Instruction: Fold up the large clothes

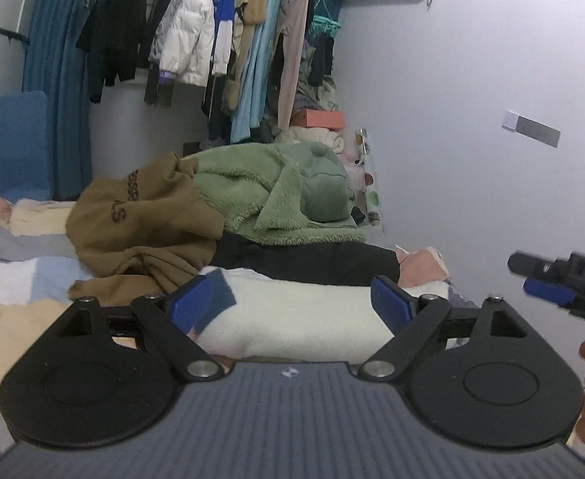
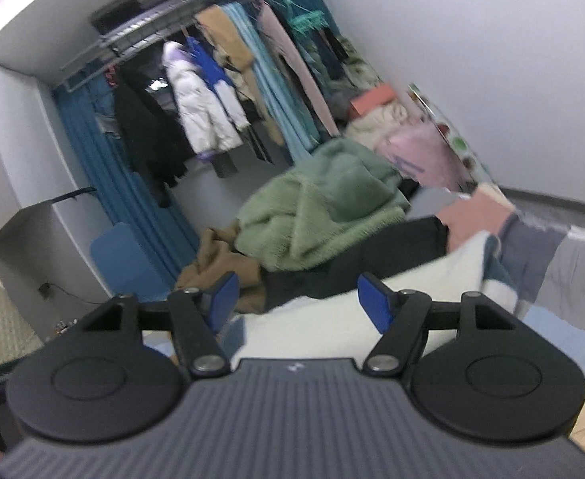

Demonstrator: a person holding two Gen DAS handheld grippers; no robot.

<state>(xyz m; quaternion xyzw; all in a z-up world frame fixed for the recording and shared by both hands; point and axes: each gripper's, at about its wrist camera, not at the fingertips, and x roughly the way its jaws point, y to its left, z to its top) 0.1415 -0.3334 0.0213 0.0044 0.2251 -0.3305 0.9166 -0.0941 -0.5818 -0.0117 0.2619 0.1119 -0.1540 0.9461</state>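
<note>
The right gripper (image 2: pixel 298 299) hangs with jaws apart above a white garment (image 2: pixel 332 319), with green fleece (image 2: pixel 324 207) and hanging clothes (image 2: pixel 212 99) beyond.

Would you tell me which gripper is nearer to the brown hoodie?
Left. The hoodie lies just ahead and to the left of the left gripper. The right gripper is off on the left gripper's other side, farther from it.

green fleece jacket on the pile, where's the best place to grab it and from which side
Probably the loose lapel flap of the green fleece jacket, approached from the near side, over the white garment. That flap hangs free toward the cameras, while the rest is bunched against the brown hoodie.
</note>
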